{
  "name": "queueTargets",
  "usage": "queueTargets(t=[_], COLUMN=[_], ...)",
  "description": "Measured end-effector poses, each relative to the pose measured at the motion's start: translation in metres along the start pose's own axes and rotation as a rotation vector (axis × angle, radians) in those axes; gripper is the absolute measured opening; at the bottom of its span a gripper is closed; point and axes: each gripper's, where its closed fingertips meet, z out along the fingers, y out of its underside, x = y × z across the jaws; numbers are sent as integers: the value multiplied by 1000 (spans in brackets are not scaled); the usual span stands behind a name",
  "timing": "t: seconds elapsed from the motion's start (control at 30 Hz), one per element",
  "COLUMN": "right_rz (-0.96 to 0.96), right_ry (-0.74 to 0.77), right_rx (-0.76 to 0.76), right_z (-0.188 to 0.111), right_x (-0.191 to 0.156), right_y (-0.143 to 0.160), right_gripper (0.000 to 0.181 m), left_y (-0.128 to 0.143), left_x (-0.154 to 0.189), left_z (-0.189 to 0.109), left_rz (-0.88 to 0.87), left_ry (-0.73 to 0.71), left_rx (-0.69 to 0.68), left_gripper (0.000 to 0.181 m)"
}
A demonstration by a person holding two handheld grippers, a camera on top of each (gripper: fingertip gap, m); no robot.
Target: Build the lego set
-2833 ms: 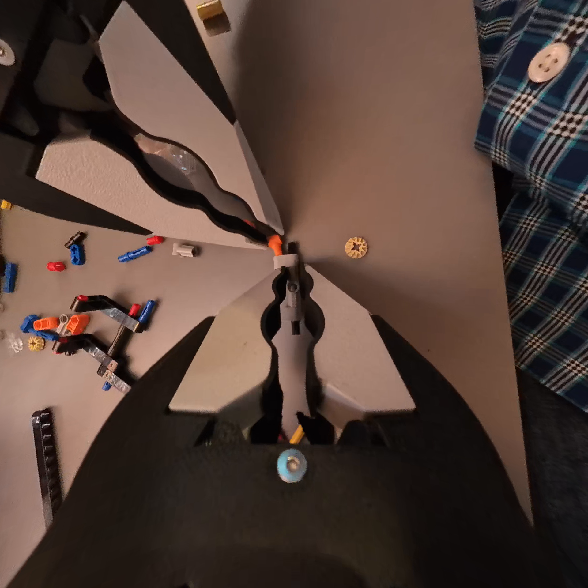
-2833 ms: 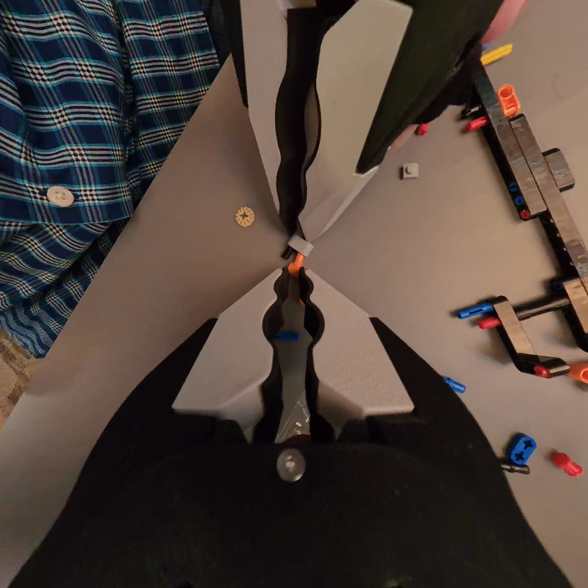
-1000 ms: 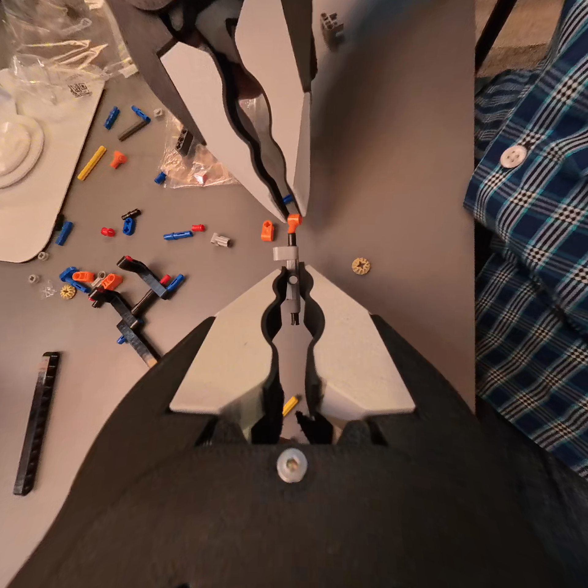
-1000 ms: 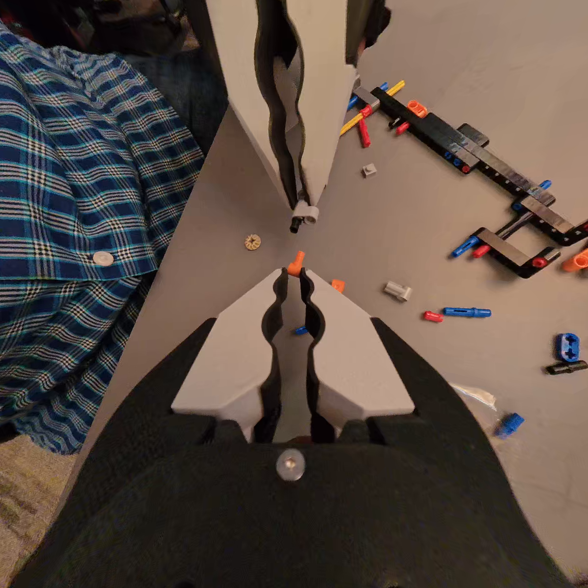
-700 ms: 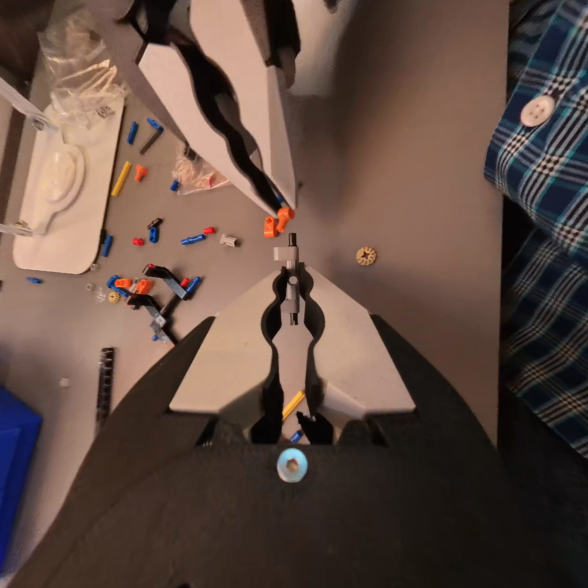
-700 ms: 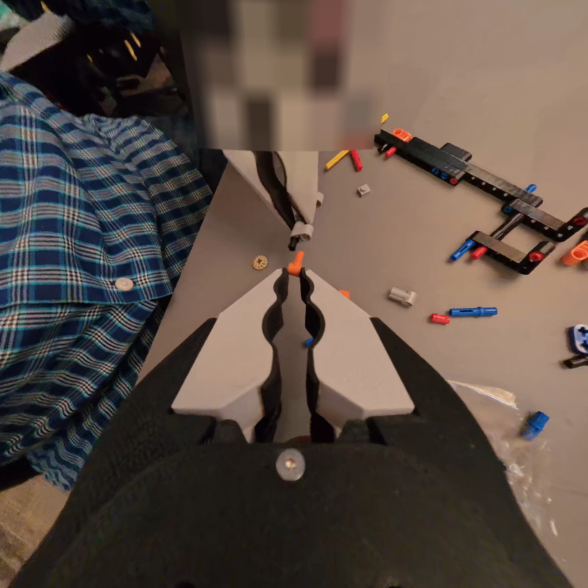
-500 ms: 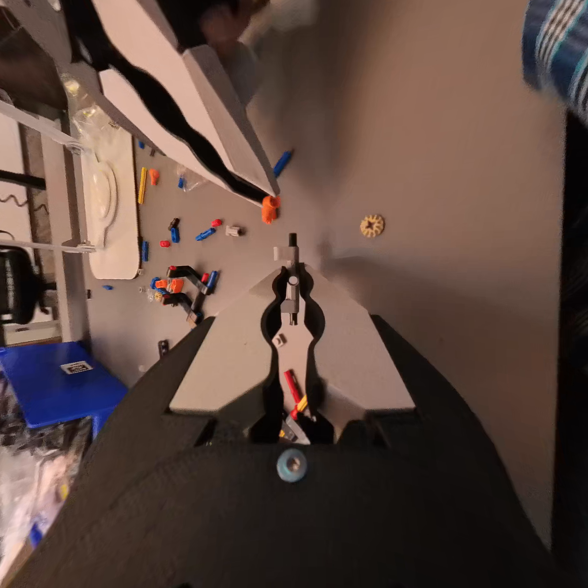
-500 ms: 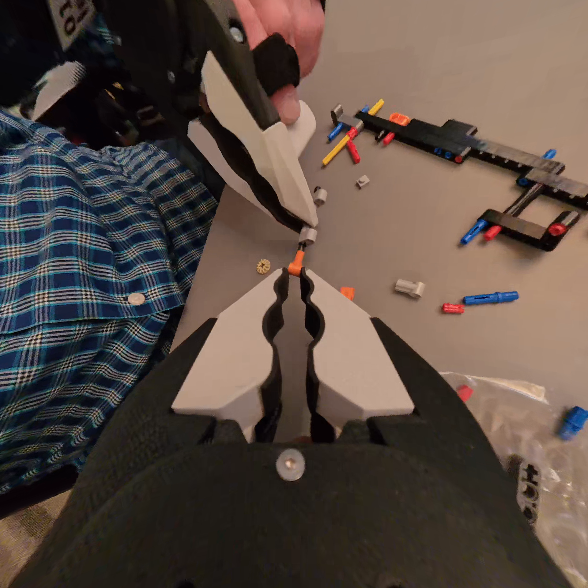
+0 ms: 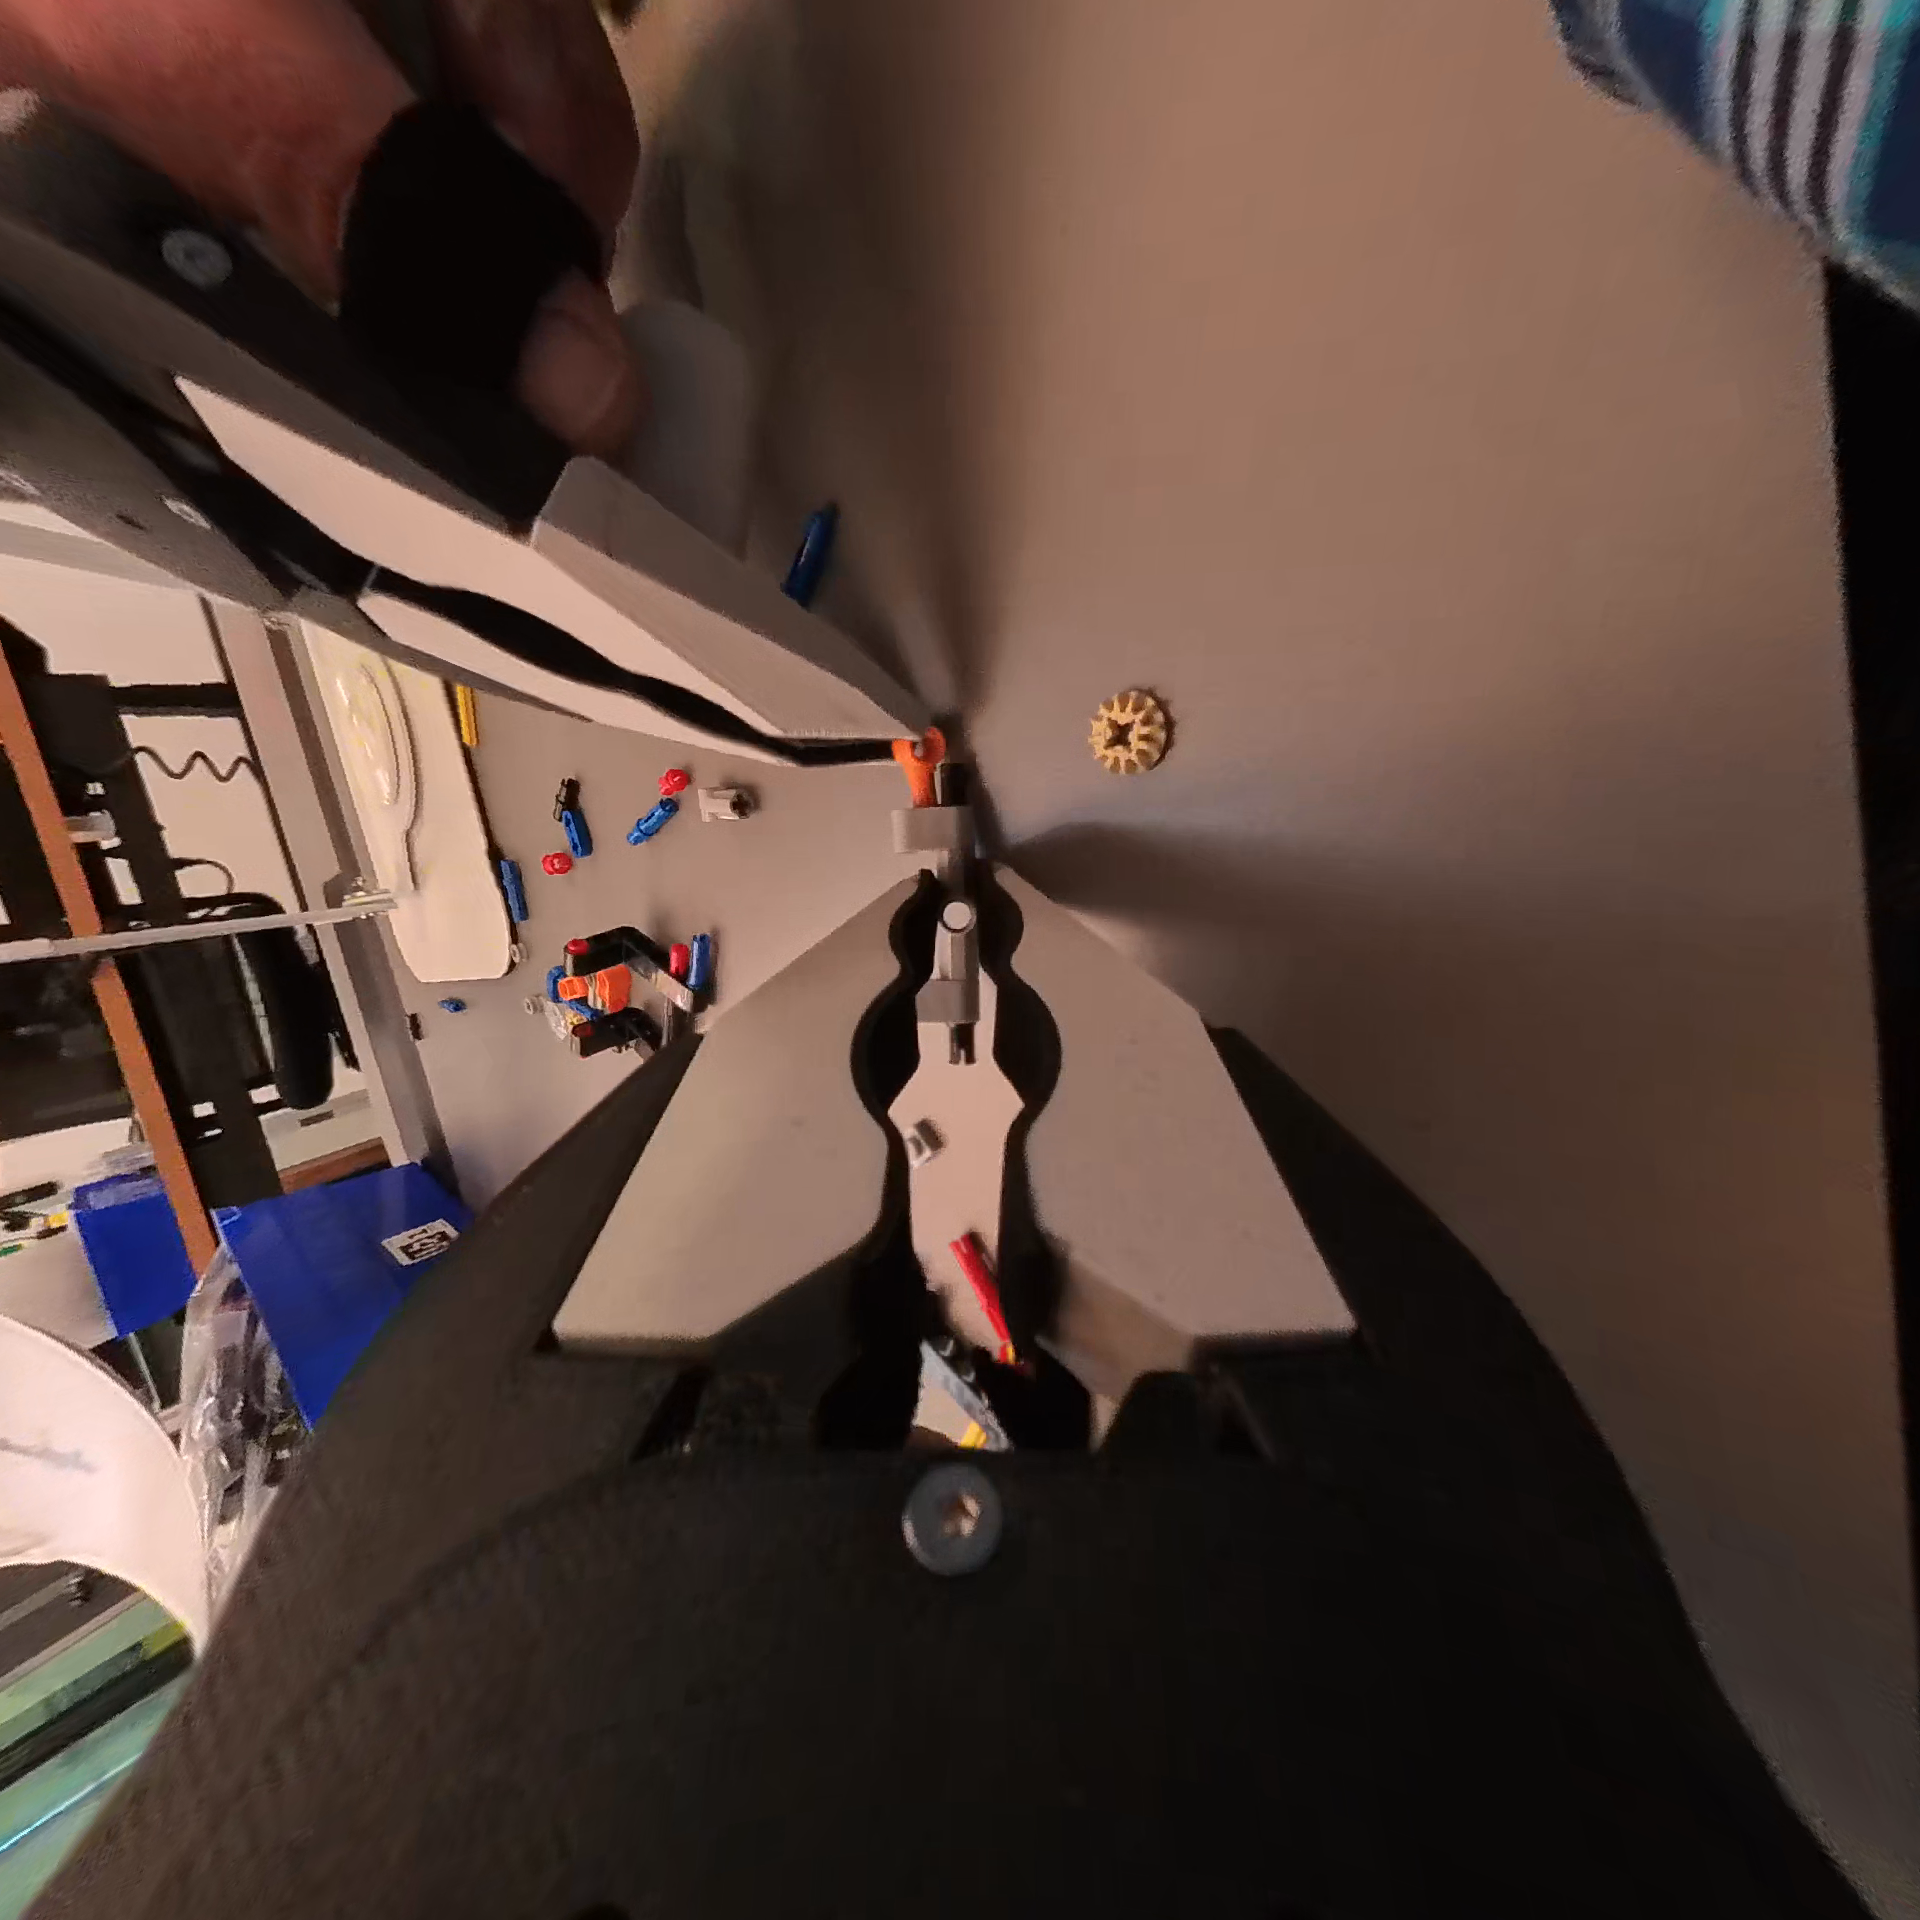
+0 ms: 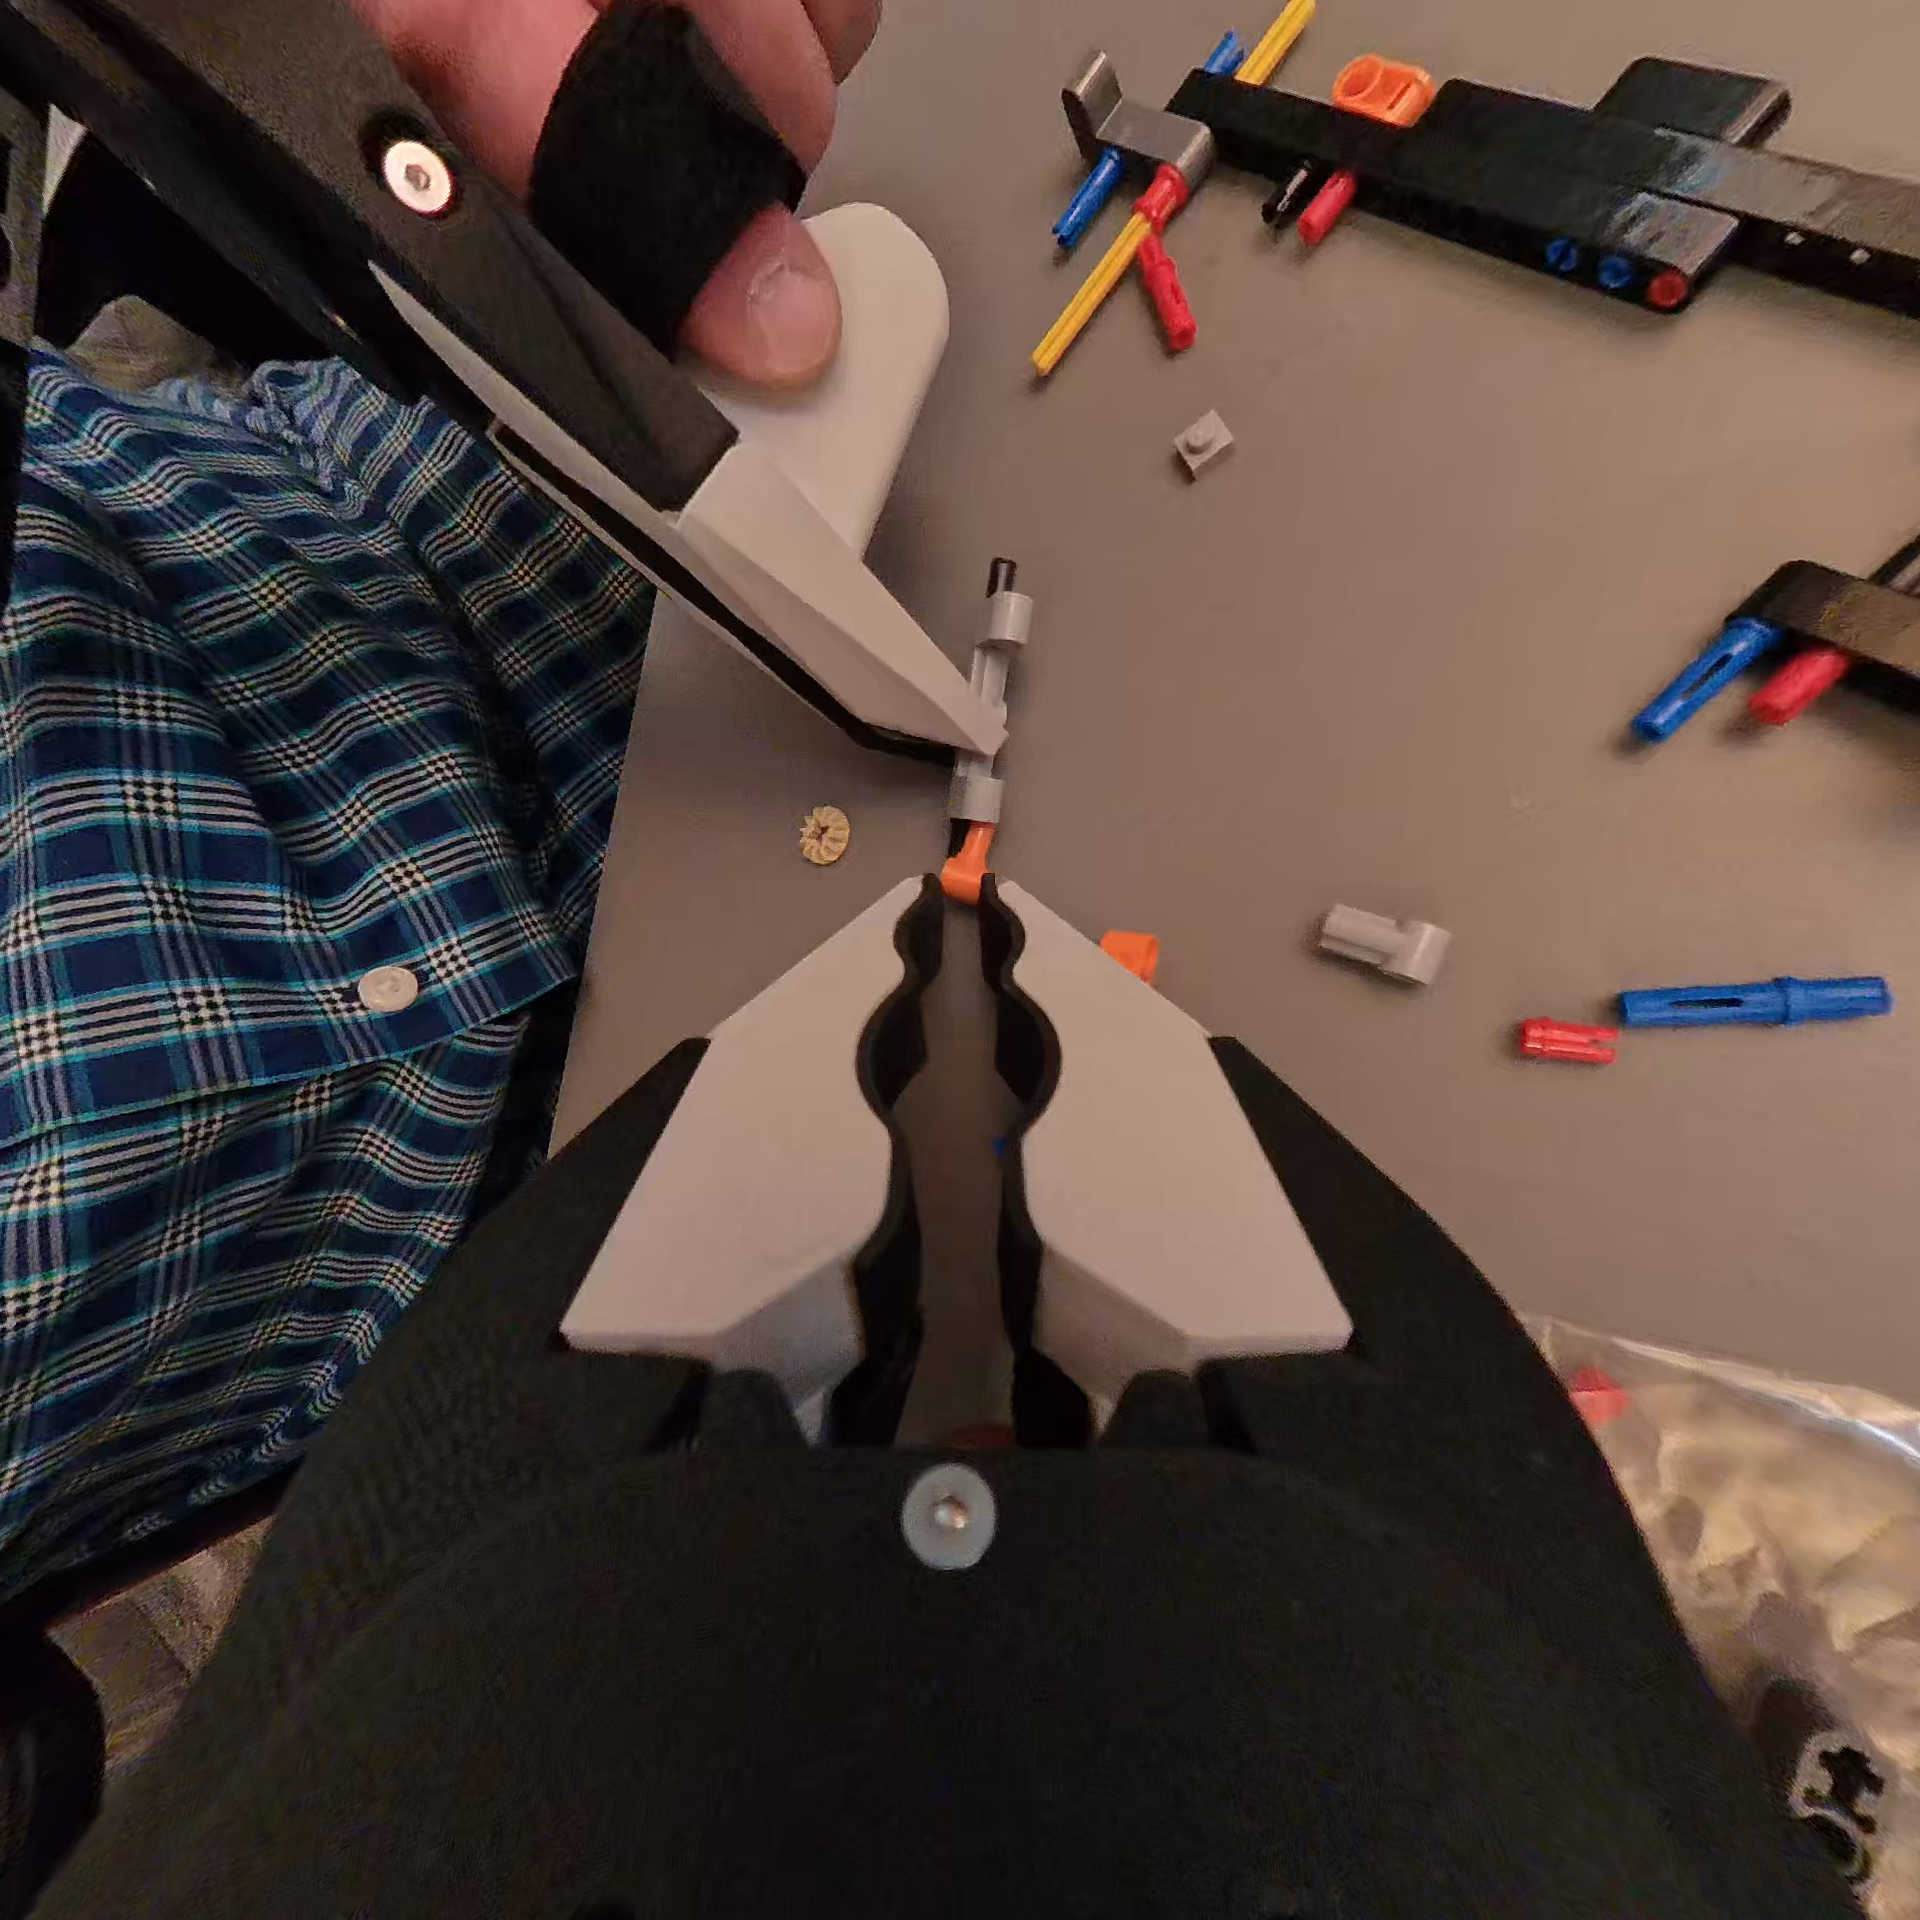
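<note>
The small grey pin-and-connector lego assembly sits clamped in my left claw, its black axle tip meeting the little orange plastic connector that my right claw grips at its very tips. Both pieces hang just above the grey surface. A tan toothed gear lies just left of my right claw, a loose grey connector to its right.

Matt grey table; glossy black plastic beam at upper right; crinkled clear plastic bag at lower right; woven checked cloth shirt at left.
</note>
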Motion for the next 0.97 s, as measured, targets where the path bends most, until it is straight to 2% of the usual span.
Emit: queueTargets(t=[0.47, 0.97], right_rz=[21, 5], right_ry=[-39, -33], right_rx=[18, 17], right_z=[-4, -1], right_x=[1, 4], right_y=[-2, -5], right_gripper=[4, 4], left_y=[-1, -1], left_x=[-1, -2], left_z=[1, 3], left_rz=[28, -179], left_ry=[10, 172], left_rx=[15, 34], left_gripper=[4, 6])
